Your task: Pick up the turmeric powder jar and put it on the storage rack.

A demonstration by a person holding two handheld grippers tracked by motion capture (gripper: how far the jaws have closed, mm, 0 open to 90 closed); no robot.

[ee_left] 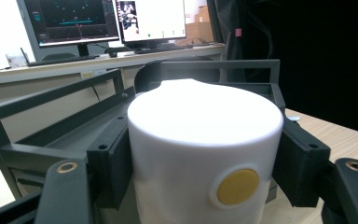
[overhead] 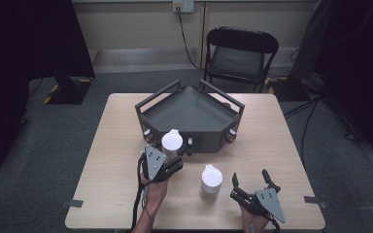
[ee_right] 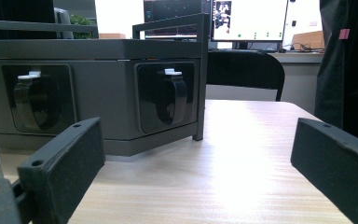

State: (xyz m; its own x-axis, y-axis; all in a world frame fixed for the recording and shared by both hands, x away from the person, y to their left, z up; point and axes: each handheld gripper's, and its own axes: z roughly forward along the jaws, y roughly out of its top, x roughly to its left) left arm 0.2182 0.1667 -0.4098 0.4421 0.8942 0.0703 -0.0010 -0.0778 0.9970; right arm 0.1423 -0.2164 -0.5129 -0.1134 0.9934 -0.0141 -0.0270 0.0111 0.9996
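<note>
Desk [overhead: 272, 145] carries a dark angular tray [overhead: 189, 114]. Left claw [overhead: 172, 162] clamps a white cup [overhead: 172, 141] with a blank yellow sticker [ee_left: 237, 185] beside the tray; right claw [overhead: 252, 182] gapes wide near another white cup [overhead: 211, 178].

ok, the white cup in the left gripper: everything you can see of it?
The white cup is a plain matte cylinder, plastic by the look, closed on top by a flat white lid with a small raised lip at its rim. A round yellow dot marks its side. It stands upright, clamped between the left gripper pads, just in front of the dark grey tray.
</note>
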